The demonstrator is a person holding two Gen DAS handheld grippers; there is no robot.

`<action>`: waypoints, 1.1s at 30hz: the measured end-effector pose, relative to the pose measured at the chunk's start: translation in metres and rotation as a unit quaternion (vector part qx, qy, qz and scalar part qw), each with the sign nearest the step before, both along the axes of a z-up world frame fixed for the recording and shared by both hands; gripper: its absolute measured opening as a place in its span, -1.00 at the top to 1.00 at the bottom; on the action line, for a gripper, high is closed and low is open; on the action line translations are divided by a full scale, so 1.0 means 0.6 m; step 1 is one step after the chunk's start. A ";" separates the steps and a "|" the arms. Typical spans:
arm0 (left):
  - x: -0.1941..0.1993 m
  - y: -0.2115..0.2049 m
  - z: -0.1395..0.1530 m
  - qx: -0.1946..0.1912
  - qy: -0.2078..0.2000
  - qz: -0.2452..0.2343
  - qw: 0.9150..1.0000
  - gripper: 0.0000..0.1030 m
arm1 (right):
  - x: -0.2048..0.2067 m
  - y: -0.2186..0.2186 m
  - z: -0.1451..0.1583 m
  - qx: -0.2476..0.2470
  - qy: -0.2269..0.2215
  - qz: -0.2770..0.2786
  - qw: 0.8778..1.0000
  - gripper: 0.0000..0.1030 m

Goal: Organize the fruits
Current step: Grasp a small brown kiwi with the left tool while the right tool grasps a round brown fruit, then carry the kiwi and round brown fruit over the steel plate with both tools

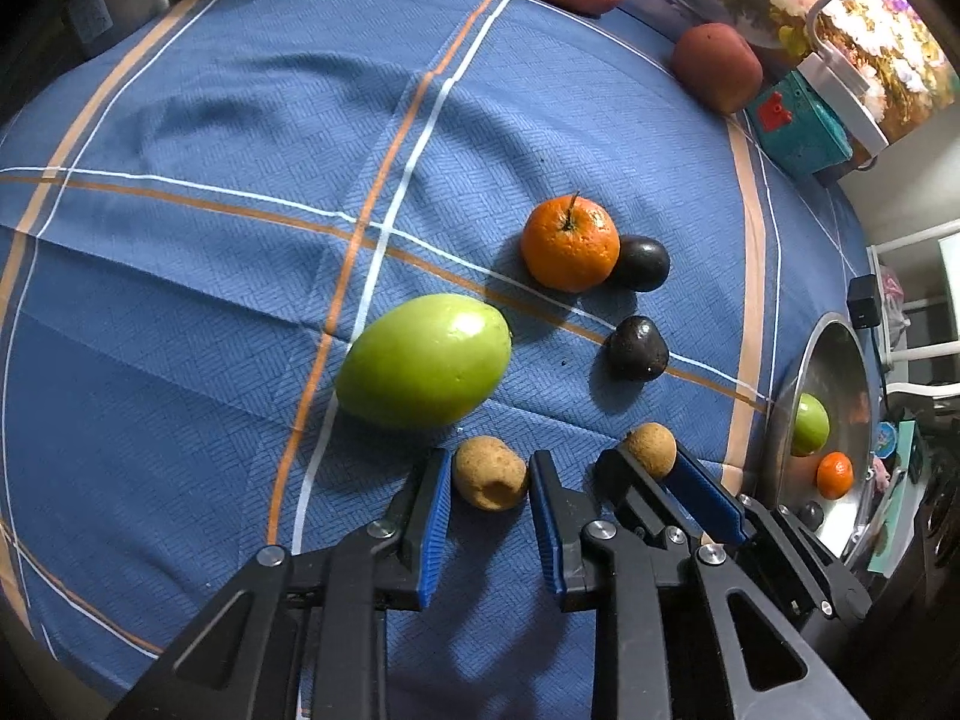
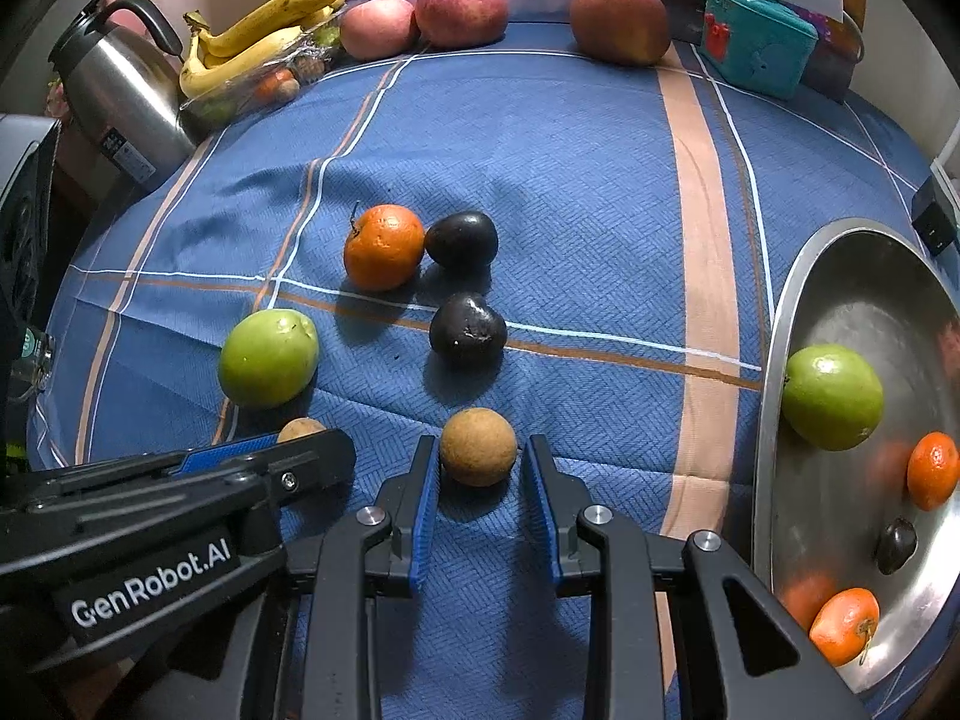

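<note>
On the blue cloth lie a green fruit (image 1: 423, 361) (image 2: 268, 357), an orange (image 1: 569, 243) (image 2: 384, 247), two dark plums (image 1: 637, 349) (image 2: 468, 330) (image 2: 461, 239), and two small tan round fruits. My left gripper (image 1: 489, 477) is open with its fingers either side of one tan fruit (image 1: 490, 473). My right gripper (image 2: 478, 462) (image 1: 651, 462) is open around the other tan fruit (image 2: 478, 447) (image 1: 652, 449); contact with the pads is unclear. A steel bowl (image 2: 780, 360) at the right holds a green fruit (image 2: 833, 397), oranges and a plum.
At the table's back stand a steel kettle (image 2: 123, 84), bananas (image 2: 264, 36), large red fruits (image 2: 462, 12) and a teal box (image 2: 756, 42). A black adapter (image 2: 933, 219) lies beyond the bowl. The left gripper's body (image 2: 180, 498) lies close beside my right gripper.
</note>
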State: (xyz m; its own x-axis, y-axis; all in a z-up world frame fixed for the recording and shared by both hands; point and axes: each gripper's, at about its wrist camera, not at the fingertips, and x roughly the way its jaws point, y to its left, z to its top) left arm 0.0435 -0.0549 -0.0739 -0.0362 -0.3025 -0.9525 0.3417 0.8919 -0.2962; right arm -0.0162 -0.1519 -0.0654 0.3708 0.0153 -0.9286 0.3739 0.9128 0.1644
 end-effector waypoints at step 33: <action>0.051 -0.017 0.134 -0.023 -0.094 0.021 0.995 0.47 | -0.039 -0.071 0.077 -0.009 -0.044 -0.086 0.995 0.49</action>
State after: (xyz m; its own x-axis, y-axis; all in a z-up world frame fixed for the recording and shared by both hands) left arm 0.0740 -0.0652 0.0065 0.1553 -0.3441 -0.9260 0.3585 0.8931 -0.2718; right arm -0.0396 -0.1946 -0.0190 0.4459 -0.0713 -0.8922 0.5099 0.8395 0.1878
